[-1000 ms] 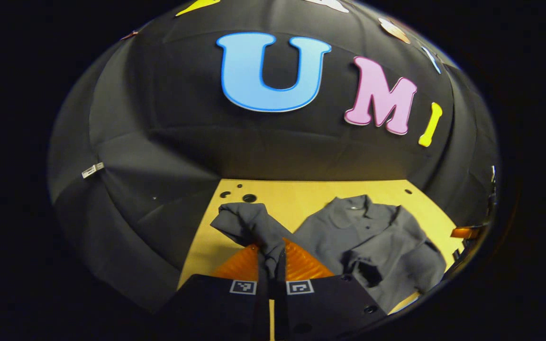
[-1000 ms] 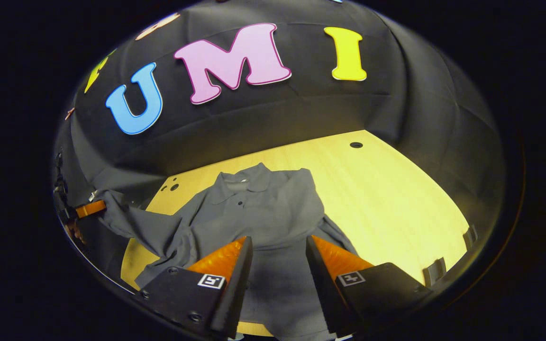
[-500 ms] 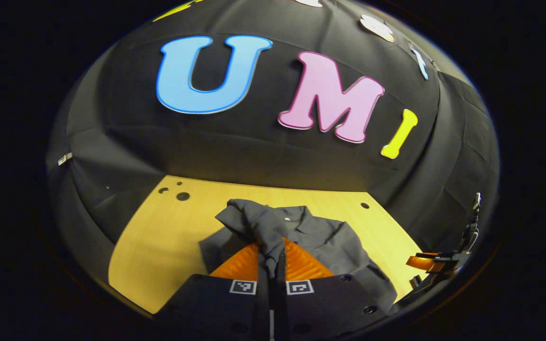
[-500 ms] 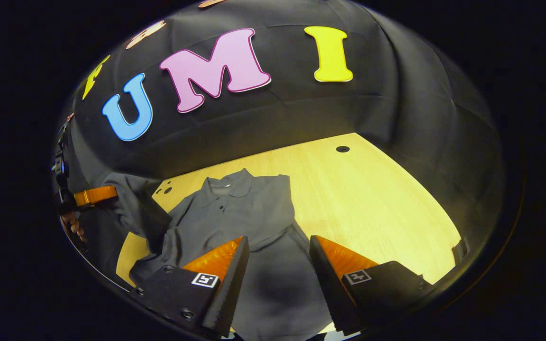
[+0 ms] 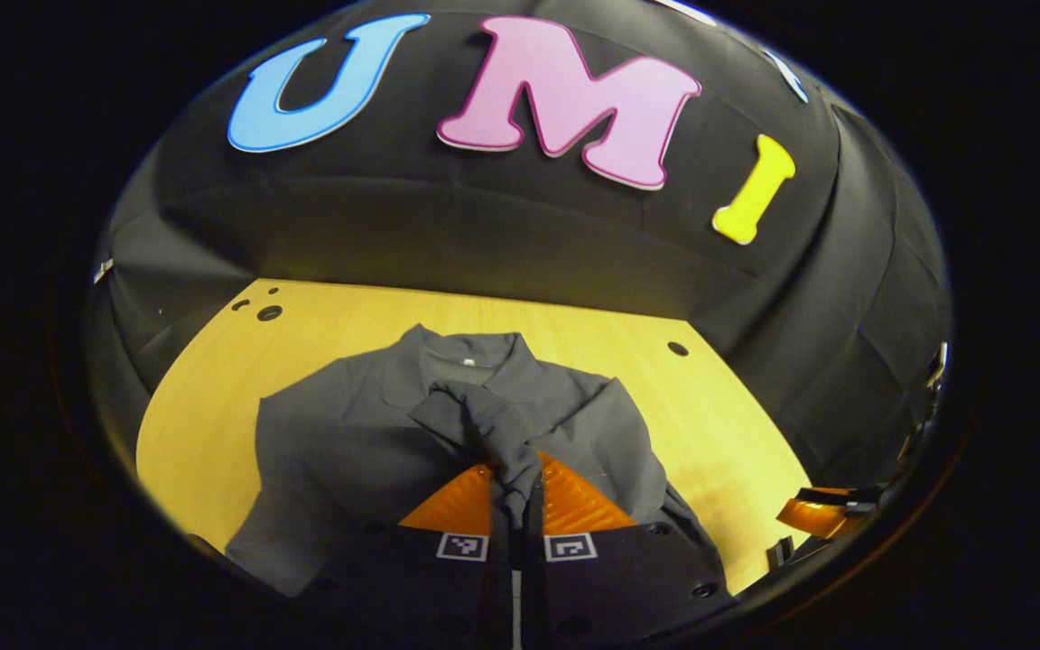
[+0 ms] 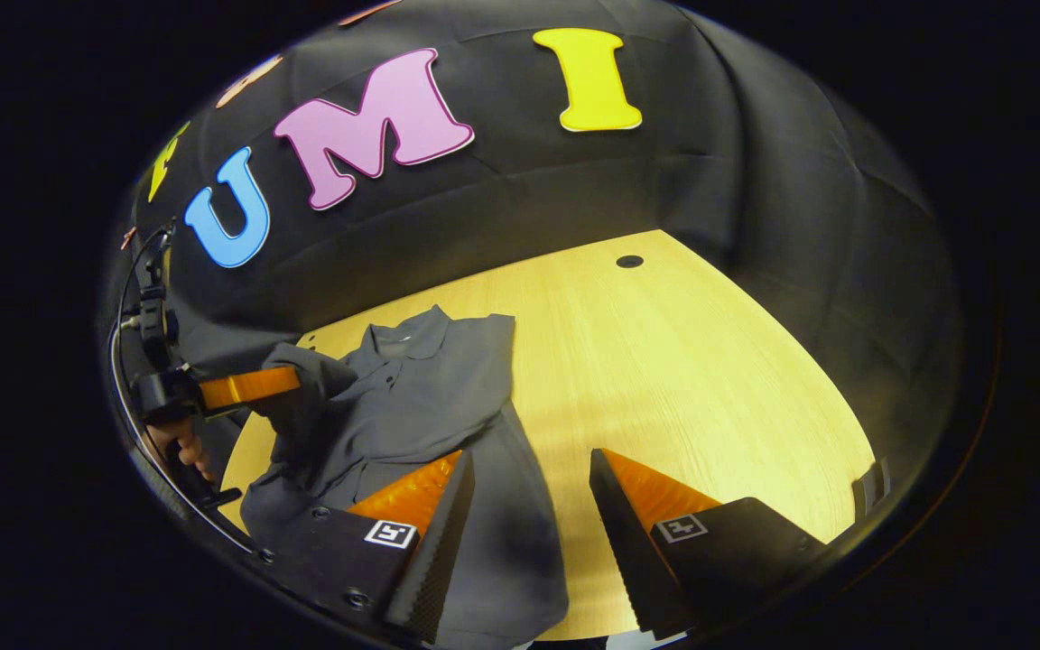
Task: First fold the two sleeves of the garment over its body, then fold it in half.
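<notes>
In the left gripper view the left gripper [image 5: 517, 483] has its jaws pressed together on a bunched sleeve [image 5: 484, 424] of the dark grey garment [image 5: 339, 451], the cloth rising in a twisted ridge out of the pinch. The held sleeve hangs over the garment's chest, just below the collar [image 5: 461, 357], while the rest of the garment lies spread flat beneath it on the pale wooden worktop [image 5: 204, 379] (a round hole [image 5: 269, 313] shows in the worktop well beyond the collar, to its left).

In the right gripper view the right gripper [image 6: 529, 506] has its jaws spread wide with nothing between them; they hover over the garment's [image 6: 412, 397] lower hem, one finger above the cloth and the other above bare worktop [image 6: 682, 379] beside it. Farther off, on the far side of the garment from that bare wood, the left gripper [image 6: 290, 384] is seen with a hand [image 6: 181, 447] holding it, its fingers reaching the lifted sleeve [image 6: 308, 384] above the garment's body.
</notes>
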`<state>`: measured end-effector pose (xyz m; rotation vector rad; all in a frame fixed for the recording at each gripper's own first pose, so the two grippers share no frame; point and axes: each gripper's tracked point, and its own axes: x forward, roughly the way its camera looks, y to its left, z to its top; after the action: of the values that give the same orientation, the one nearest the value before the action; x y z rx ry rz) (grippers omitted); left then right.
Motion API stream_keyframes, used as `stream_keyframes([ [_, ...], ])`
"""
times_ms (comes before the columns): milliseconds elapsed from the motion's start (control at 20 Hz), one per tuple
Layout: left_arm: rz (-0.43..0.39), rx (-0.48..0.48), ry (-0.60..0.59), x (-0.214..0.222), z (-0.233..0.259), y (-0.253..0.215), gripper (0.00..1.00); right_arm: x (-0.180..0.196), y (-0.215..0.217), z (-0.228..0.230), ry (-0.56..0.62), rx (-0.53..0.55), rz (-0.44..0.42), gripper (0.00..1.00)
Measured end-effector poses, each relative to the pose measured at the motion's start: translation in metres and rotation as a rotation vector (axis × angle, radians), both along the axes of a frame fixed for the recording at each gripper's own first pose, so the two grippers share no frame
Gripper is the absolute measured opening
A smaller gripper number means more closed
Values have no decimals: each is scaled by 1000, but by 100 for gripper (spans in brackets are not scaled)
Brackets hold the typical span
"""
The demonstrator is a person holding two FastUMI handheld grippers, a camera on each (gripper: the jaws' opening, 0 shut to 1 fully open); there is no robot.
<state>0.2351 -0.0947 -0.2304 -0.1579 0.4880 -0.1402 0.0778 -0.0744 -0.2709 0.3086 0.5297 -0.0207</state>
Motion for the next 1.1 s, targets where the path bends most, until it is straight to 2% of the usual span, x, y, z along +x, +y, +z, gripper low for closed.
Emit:
stream_keyframes([
  [200, -12, 84, 17, 13, -36, -26, 8, -1, -13, -10, 17, 1, 14, 81],
  [350, -30, 113, 37, 18, -56, -43, 10, -2, -18, -19, 32, 7, 16, 81],
  [450, -72, 105, 79, 17, -72, -57, 15, -5, -20, -25, 43, 12, 18, 81],
  [500, -84, 102, 100, 18, -80, -61, 23, -7, -21, -27, 48, 12, 21, 81],
  [550, -95, 97, 114, 16, -87, -65, 22, -8, -20, -29, 53, 12, 25, 81],
  [800, -161, 34, 113, 4, -85, -89, 75, -10, -19, -34, 66, 11, 32, 81],
  [900, -187, 19, 93, -4, -77, -96, 69, -13, -15, -36, 74, 7, 44, 80],
  [1000, -212, -1, 72, -16, -66, -101, 84, -16, -9, -37, 82, 5, 65, 81],
  [1100, -222, -2, 55, -31, -56, -97, 91, -21, -3, -35, 88, 4, 82, 81],
])
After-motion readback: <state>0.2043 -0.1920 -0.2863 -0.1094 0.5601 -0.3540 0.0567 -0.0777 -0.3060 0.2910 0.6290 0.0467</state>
